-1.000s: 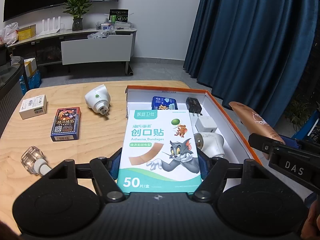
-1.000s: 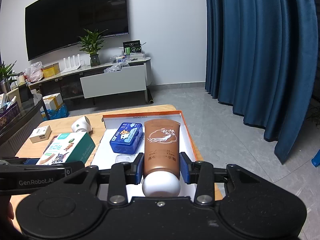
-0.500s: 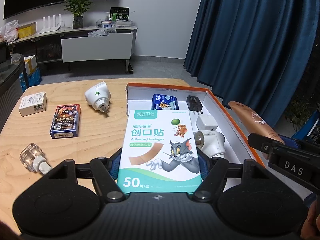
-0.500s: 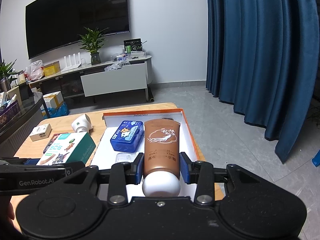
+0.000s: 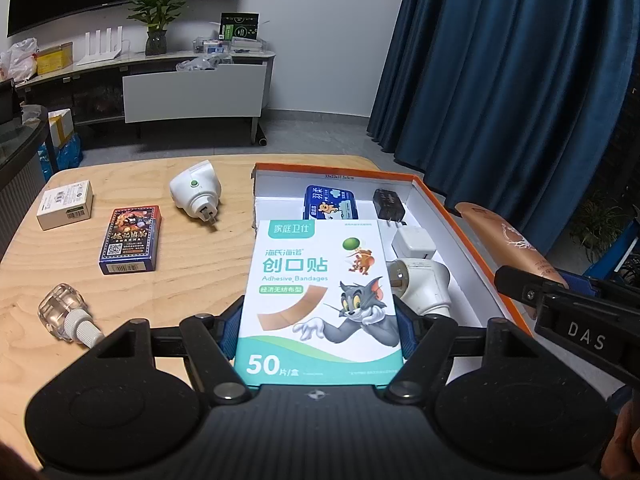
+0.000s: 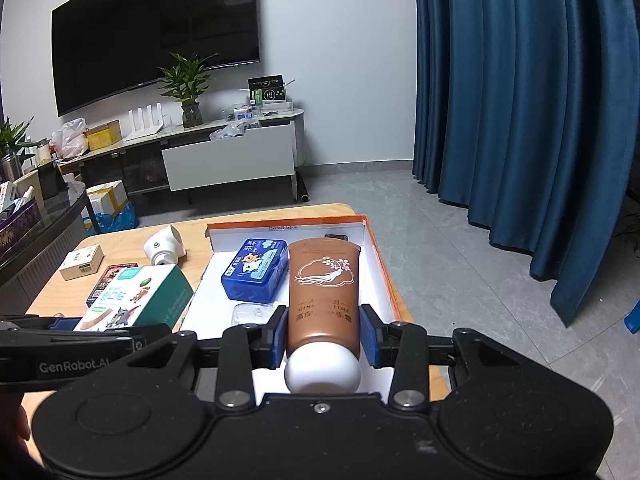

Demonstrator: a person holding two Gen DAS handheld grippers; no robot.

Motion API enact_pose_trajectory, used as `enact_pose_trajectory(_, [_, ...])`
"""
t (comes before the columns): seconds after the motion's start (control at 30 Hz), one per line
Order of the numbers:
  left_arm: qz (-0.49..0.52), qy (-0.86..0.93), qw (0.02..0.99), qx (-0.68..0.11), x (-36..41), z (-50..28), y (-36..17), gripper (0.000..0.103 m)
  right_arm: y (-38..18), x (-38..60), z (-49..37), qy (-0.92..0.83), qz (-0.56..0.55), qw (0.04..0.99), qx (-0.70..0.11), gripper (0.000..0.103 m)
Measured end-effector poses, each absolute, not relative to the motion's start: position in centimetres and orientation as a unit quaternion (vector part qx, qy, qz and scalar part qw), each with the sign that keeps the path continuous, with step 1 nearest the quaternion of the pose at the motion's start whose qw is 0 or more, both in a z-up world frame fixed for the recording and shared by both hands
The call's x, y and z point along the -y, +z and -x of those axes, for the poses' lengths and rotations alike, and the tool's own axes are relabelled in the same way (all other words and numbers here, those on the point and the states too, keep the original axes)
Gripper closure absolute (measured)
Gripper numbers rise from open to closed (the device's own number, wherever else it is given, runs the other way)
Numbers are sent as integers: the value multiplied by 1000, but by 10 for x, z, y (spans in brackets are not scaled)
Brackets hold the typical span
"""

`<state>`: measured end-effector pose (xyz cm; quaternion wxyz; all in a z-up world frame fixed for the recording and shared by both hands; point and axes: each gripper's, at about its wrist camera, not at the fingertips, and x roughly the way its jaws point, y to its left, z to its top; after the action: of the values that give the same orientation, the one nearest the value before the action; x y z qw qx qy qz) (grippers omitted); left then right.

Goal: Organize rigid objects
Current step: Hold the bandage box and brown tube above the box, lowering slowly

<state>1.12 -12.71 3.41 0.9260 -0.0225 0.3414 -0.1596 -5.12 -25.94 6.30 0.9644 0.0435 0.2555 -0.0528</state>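
My left gripper [image 5: 318, 330] is shut on a white and teal adhesive bandage box [image 5: 318, 300], held above the near left corner of the orange-rimmed white storage box [image 5: 472, 236]. My right gripper [image 6: 325, 334] is shut on a brown tube with a white cap [image 6: 324, 292], held over the storage box [image 6: 382, 264]. Inside the box lie a blue tin [image 5: 331, 204], a black charger [image 5: 387, 202], a white cube charger [image 5: 414, 242] and a white plug-in device [image 5: 422, 282]. The bandage box also shows in the right wrist view [image 6: 138, 298], the tube in the left wrist view [image 5: 508, 240].
On the wooden table [image 5: 180, 280] left of the storage box lie a white plug-in device [image 5: 196, 194], a playing-card box [image 5: 130, 240], a small cream carton [image 5: 66, 210] and a clear bottle with a white neck [image 5: 66, 316]. A blue curtain hangs at the right.
Both grippers have risen and drawn back slightly with their loads; the table and storage box sit a little lower and farther in both views. The grips are unchanged.
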Motion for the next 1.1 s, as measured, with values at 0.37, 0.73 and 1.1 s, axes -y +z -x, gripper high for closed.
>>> enact_pose_trajectory(0.37, [23, -160, 926, -342, 128, -12, 34, 31, 64, 259, 51, -53, -43, 964, -256, 57])
enact_pose_trajectory(0.73, [22, -160, 926, -342, 127, -11, 33, 31, 64, 262, 53, -53, -42, 963, -262, 57])
enact_pose_trajectory(1.1, [20, -162, 925, -343, 128, -11, 32, 31, 65, 263, 58, -53, -41, 962, -265, 57])
